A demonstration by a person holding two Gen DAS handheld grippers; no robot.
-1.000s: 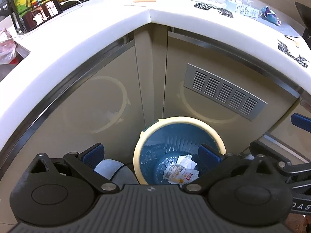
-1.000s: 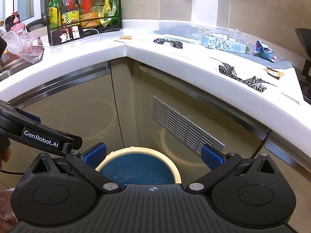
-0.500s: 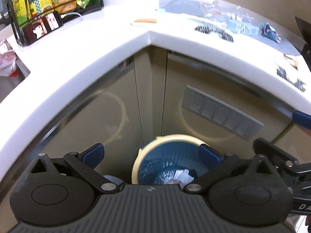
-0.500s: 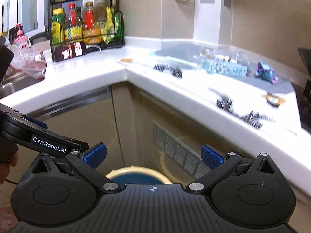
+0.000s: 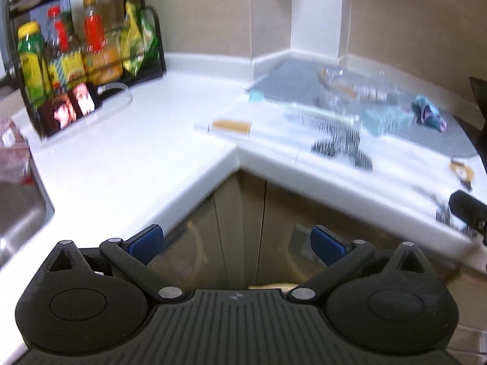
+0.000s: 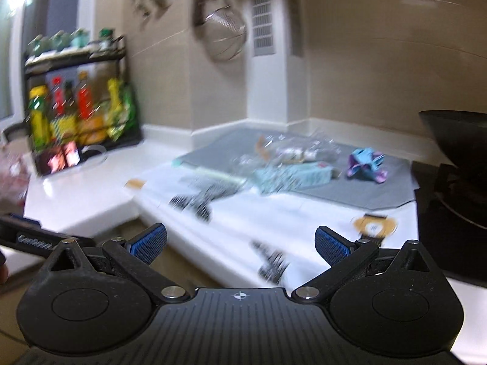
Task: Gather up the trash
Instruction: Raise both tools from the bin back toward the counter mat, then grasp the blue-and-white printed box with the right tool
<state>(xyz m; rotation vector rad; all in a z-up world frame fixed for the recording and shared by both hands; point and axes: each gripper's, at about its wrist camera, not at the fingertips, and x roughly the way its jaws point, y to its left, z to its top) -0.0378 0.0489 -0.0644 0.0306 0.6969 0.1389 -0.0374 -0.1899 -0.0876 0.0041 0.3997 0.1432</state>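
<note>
Two grippers: both of yours are raised to counter height and face the corner of the white countertop (image 5: 127, 164).
Left gripper (image 5: 236, 241): jaws spread wide with nothing between the blue pads (image 5: 145, 241); below them you see the beige cabinet doors (image 5: 201, 243) under the counter's corner.
Right gripper (image 6: 240, 243): jaws likewise released and empty, held over the counter's front edge; the left gripper's arm shows at its lower left.
Trash on the counter: black-and-white striped wrappers (image 6: 201, 196) lie near the corner, and another striped scrap (image 6: 272, 261) lies close to the front edge, between your right pads in that view.
More trash: a pale blue carton (image 6: 293, 176) and crumpled clear plastic (image 6: 292, 150) sit on the grey mat (image 6: 350, 191); a blue-and-purple wrapper (image 6: 366, 165) lies to their right, apart from them.
Near edge, right: a round yellow-and-black sticker or lid (image 6: 373, 225), blurred.
Corner seam: a long thin stick with an orange-tan band (image 5: 231, 127) lies flat.
Back left: a black rack (image 5: 88, 54) holds bottles and snack bags, and a phone (image 5: 70, 109) with a lit screen leans against it.
Far left: a steel sink (image 5: 18, 222).
Wall: a wire strainer (image 6: 225, 36) hangs there.
Far right: a black pan (image 6: 456, 140).
Sharpness: both views are blurred by motion.
</note>
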